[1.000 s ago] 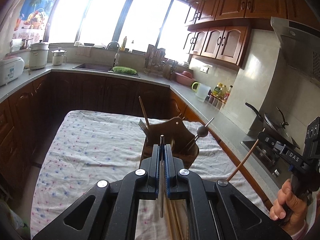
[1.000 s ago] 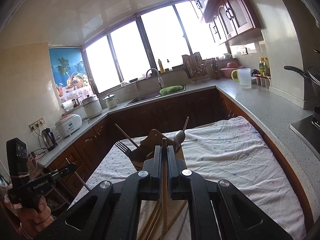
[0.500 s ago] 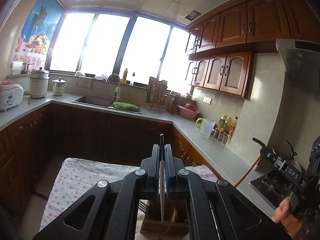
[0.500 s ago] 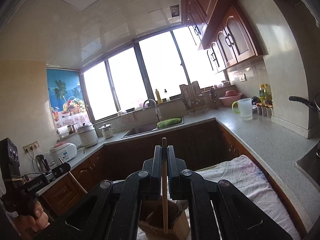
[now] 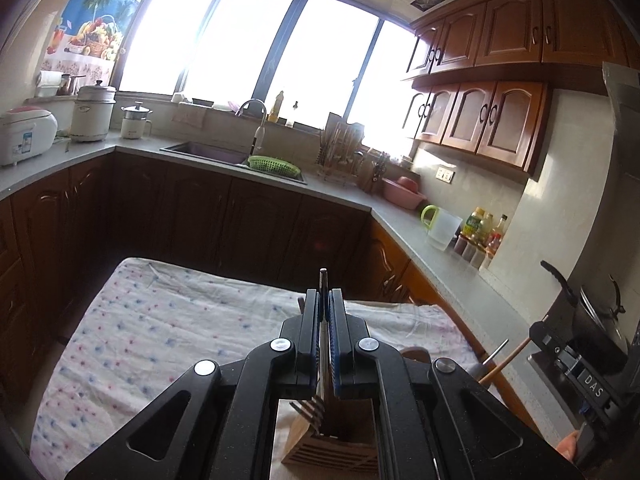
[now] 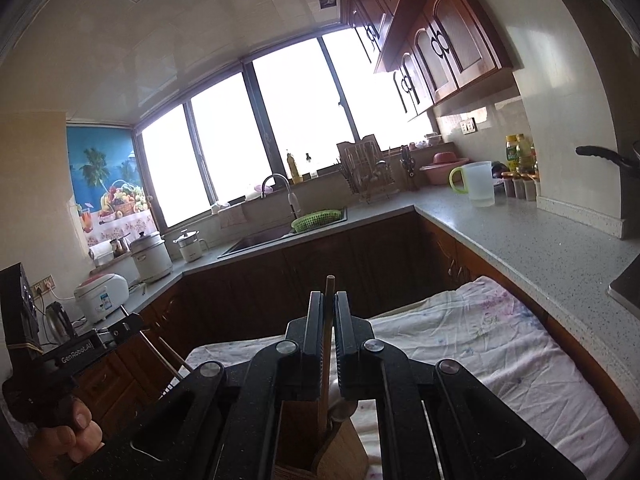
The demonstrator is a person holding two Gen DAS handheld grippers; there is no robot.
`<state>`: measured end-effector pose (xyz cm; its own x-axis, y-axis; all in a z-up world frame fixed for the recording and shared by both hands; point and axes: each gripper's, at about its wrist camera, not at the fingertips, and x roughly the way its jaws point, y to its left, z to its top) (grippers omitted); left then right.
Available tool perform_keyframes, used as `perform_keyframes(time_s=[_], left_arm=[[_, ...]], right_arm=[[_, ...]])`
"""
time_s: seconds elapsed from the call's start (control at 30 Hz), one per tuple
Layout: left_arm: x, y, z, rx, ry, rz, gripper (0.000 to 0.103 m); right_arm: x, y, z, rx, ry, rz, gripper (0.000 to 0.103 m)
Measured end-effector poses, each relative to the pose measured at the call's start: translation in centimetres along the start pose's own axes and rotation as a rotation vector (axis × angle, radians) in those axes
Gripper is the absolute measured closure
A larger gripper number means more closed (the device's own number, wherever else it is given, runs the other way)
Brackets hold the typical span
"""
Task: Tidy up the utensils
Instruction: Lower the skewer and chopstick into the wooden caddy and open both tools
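Note:
My left gripper (image 5: 324, 300) is shut on a thin metal utensil handle (image 5: 323, 280) that hangs down toward the wooden utensil holder (image 5: 332, 446) just below it. A fork (image 5: 307, 410) stands in that holder. My right gripper (image 6: 329, 302) is shut on a wooden chopstick (image 6: 329, 284) whose lower end reaches into the same holder (image 6: 320, 440), next to a metal spoon (image 6: 340, 410). The other gripper shows at the right edge of the left wrist view (image 5: 580, 376) and at the left edge of the right wrist view (image 6: 80, 348).
The holder stands on a table with a spotted white cloth (image 5: 160, 328). Dark wooden cabinets and a grey counter (image 6: 520, 232) run round it, with a sink (image 5: 208, 150), rice cookers (image 5: 24, 134), a clear jug (image 6: 478, 184) and a stove with a pan (image 5: 592, 320).
Both grippers have risen and then tipped down a little over the holder. The table and the holder's top have come back into view. Both stay shut on their utensils.

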<state>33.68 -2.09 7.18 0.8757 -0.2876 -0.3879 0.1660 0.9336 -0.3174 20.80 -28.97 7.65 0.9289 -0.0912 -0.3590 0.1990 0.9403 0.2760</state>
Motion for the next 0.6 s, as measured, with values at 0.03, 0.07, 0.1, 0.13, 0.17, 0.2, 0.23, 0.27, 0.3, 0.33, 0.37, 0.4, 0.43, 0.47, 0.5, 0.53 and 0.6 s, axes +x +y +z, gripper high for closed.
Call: perform_keyframes(time_s=[0.03, 0.07, 0.1, 0.13, 0.17, 0.2, 0.23, 0.27, 0.3, 0.33, 0.37, 0.4, 0.43, 0.47, 0.5, 0.53, 0.6], left_arm=[[0.5, 0.1, -0.2, 0.003, 0.012, 0.002, 0.100], [0.3, 0.6, -0.1, 0.006, 0.020, 0.001, 0.100], [0.8, 0.5, -0.3, 0.009, 0.029, 0.000, 0.100], [0.6, 0.7, -0.1, 0.012, 0.035, 0.000, 0.100], [0.7, 0.7, 0.0, 0.014, 0.042, 0.000, 0.100], [1.0, 0.7, 0.0, 0.017, 0.048, -0.001, 0.100], [1.0, 0.5, 0.2, 0.020, 0.051, 0.001, 0.100], [0.8, 0.5, 0.3, 0.025, 0.046, 0.009, 0.100], [0.7, 0.4, 0.5, 0.025, 0.046, 0.010, 0.100], [0.7, 0.4, 0.5, 0.022, 0.048, 0.006, 0.100], [0.8, 0.3, 0.6, 0.020, 0.049, 0.007, 0.100], [0.8, 0.2, 0.7, 0.021, 0.050, 0.007, 0.100], [0.9, 0.1, 0.8, 0.023, 0.051, 0.010, 0.099], [1.0, 0.1, 0.8, 0.024, 0.051, 0.012, 0.099], [1.1, 0.1, 0.8, 0.025, 0.053, 0.014, 0.099], [1.3, 0.0, 0.9, 0.025, 0.056, 0.015, 0.099], [1.1, 0.2, 0.9, 0.019, 0.065, 0.005, 0.097]], right_arm=[[0.2, 0.0, -0.3, -0.001, 0.014, -0.001, 0.098], [0.5, -0.1, -0.7, -0.001, 0.028, -0.001, 0.098], [0.7, -0.2, -0.9, 0.000, 0.042, 0.001, 0.098], [1.0, -0.2, -1.1, -0.001, 0.057, 0.000, 0.098], [1.2, -0.2, -1.4, -0.004, 0.071, -0.001, 0.097], [1.2, -0.2, -1.5, -0.008, 0.066, -0.008, 0.097], [1.2, -0.2, -1.5, -0.014, 0.066, -0.014, 0.097], [1.1, -0.2, -1.4, -0.014, 0.070, -0.013, 0.097], [1.1, -0.2, -1.4, -0.012, 0.073, -0.011, 0.097], [1.1, -0.2, -1.3, -0.011, 0.077, -0.010, 0.097], [1.1, -0.2, -1.3, -0.011, 0.079, -0.011, 0.097], [1.1, -0.3, -1.3, -0.011, 0.082, -0.012, 0.097], [1.2, -0.3, -1.3, -0.009, 0.085, -0.013, 0.097], [1.2, -0.4, -1.3, -0.005, 0.086, -0.012, 0.097], [1.2, -0.5, -1.3, -0.001, 0.086, -0.012, 0.097], [1.3, -0.6, -1.2, 0.003, 0.087, -0.011, 0.097], [1.3, -0.6, -1.2, 0.009, 0.088, -0.010, 0.095]])
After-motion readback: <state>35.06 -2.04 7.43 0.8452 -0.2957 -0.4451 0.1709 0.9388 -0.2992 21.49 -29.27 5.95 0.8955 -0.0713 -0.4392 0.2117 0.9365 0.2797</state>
